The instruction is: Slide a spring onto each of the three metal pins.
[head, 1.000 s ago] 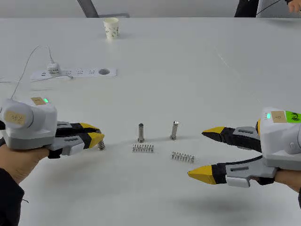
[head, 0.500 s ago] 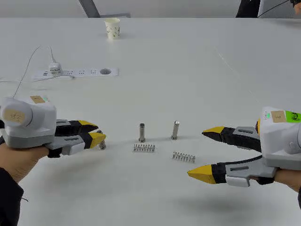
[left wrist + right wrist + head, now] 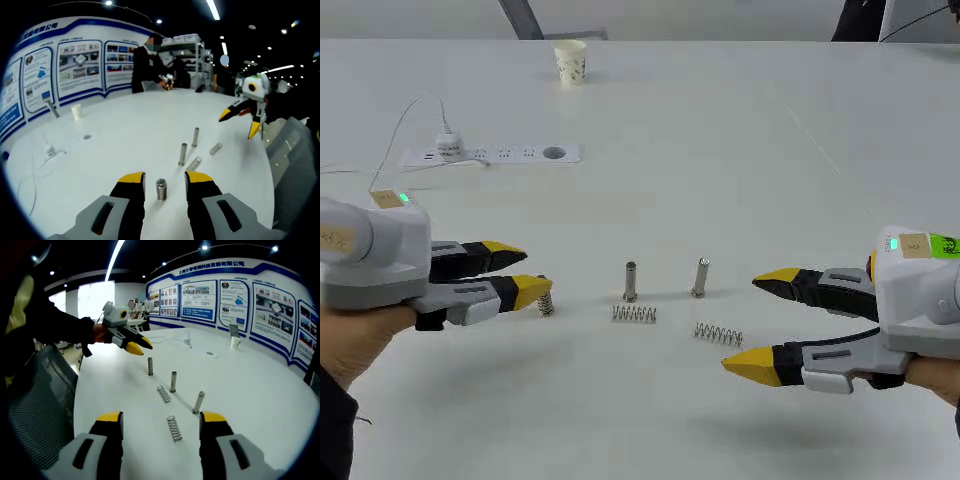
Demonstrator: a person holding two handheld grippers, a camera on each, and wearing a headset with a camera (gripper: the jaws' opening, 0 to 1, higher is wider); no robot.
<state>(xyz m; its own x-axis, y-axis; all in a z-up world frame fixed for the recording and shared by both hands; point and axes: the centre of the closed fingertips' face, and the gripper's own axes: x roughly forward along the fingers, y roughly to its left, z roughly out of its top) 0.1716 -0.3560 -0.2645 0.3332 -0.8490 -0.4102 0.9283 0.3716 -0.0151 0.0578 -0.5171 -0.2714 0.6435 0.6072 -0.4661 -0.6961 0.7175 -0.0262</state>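
Spring [image 3: 718, 334] loose ahead of right hand-held gripper [image 3: 739, 325], wide open, empty | left hand-held gripper [image 3: 536, 270] part-open around sprung pin [image 3: 546, 303], ungripped | risk: off-centre pinch flicks spring away

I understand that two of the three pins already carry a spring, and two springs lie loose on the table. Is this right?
No, only one does: the sprung pin between the jaws of the left tool, as the left gripper view shows. The middle pin and the far pin stand bare. The left spring and the right spring do lie loose on the table.
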